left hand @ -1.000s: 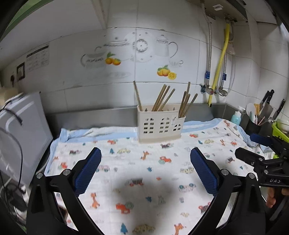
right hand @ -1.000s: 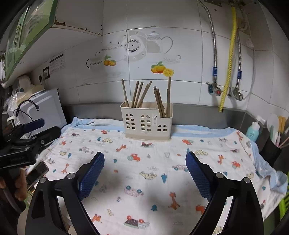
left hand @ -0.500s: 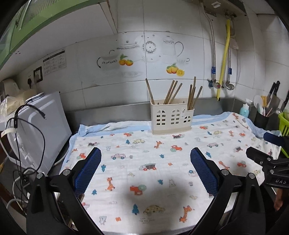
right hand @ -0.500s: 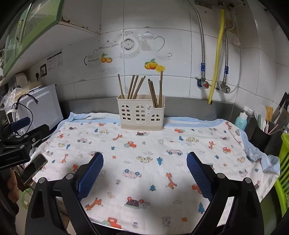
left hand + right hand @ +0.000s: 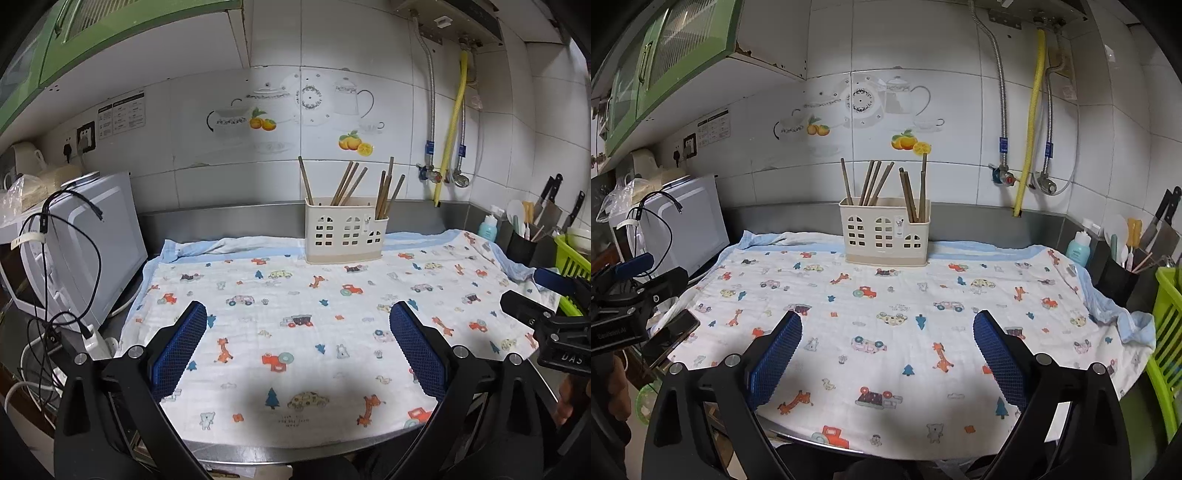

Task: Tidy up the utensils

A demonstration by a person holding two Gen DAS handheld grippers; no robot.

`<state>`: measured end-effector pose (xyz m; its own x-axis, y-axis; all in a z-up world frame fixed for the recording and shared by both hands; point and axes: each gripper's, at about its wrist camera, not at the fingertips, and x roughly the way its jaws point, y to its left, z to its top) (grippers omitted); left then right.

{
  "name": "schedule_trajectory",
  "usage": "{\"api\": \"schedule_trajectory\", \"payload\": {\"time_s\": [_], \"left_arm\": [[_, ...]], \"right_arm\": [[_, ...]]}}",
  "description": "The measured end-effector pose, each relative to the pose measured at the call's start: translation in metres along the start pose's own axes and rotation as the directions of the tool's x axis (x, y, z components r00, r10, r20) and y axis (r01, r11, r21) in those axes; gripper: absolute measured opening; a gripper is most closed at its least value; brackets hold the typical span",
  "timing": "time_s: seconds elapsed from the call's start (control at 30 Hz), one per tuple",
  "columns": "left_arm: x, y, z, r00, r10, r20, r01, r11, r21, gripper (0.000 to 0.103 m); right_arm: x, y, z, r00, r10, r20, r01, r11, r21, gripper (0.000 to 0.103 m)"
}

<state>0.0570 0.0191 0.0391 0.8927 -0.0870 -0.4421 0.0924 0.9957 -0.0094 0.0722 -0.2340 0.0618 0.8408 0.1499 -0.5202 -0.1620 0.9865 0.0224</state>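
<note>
Meanwhile, both grippers had drawn back from the cloth (image 5: 295, 332), left gripper (image 5: 298, 341) wide and empty, right gripper (image 5: 887, 345) likewise, chopsticks (image 5: 349, 186) in holder (image 5: 345, 240) at twelve o'clock, farther off than before.

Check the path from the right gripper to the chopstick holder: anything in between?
Nothing visible. The right gripper hangs open over the near edge of the printed cloth, and only bare cloth lies between it and the chopstick holder at the back. The left gripper is off to the side, out of that line.
</note>
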Motion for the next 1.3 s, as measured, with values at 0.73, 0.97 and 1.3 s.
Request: {"api": "schedule_trajectory", "payload": {"time_s": [0.73, 0.97, 1.3], "left_arm": [[-0.015, 0.001, -0.018, 1.0, -0.011, -0.017, 0.011, 1.0, -0.009, 0.098], [-0.018, -0.001, -0.024, 1.0, -0.016, -0.027, 0.016, 1.0, 0.0, 0.098], [-0.023, -0.002, -0.03, 0.999, -0.018, -0.036, 0.018, 1.0, 0.001, 0.098]], "right_arm": [[-0.017, 0.005, -0.011, 1.0, 0.02, 0.003, -0.02, 1.0, -0.013, 0.091], [-0.023, 0.004, -0.016, 1.0, 0.02, 0.004, -0.02, 1.0, -0.011, 0.091], [-0.027, 0.007, -0.024, 1.0, 0.029, -0.007, -0.029, 0.999, -0.013, 0.091]]}}
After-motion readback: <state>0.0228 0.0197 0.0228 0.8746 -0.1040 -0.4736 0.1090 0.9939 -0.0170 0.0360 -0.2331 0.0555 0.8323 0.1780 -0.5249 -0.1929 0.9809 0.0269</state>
